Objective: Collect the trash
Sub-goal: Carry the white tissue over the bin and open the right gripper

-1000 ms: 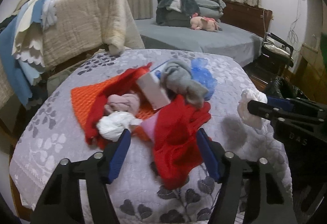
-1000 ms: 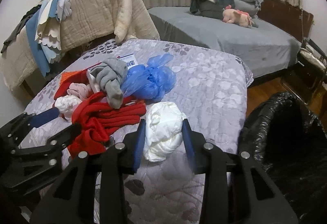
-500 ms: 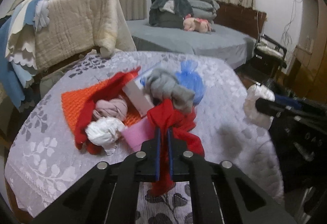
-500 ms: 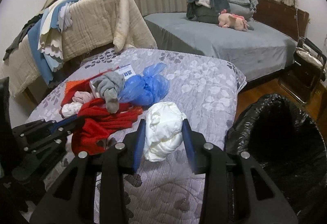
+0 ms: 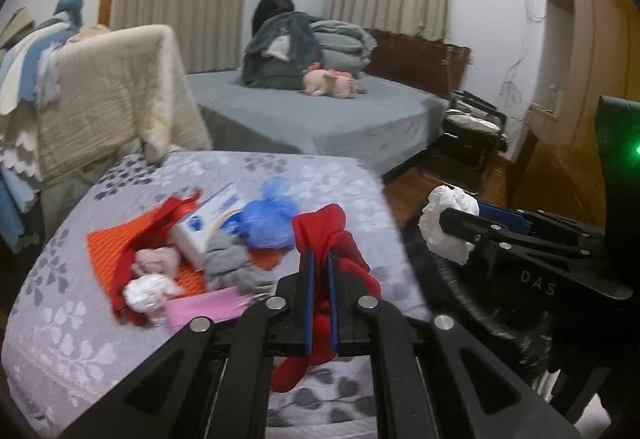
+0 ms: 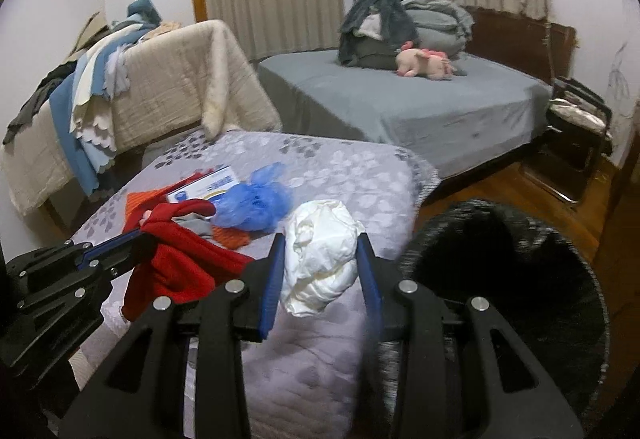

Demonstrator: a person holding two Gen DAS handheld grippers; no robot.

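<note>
Two handheld black grippers with blue finger pads work above a bed covered in a grey floral quilt. The left gripper is clamped tight on a limp red cloth, which is lifted off the quilt and hangs down below the fingers. The right gripper pinches a crumpled white paper wad between its fingers, holding it in the air near the bed's edge.

To the right, on the wooden floor just beside the bed, stands a bin lined with a black plastic bag. Its mouth gapes open; the inside is too dark to tell what, if anything, lies there.

More litter sits on the quilt: a blue plastic bag, a white and blue carton, a grey rag, a pink sheet, a small white wad, and an orange mesh mat.

Likely risks: the red cloth's dangling tail could drag or snag the pile, or drape over the bin's rim instead of dropping inside. The wad, gripped only lightly, could slip free before reaching the bag.
</note>
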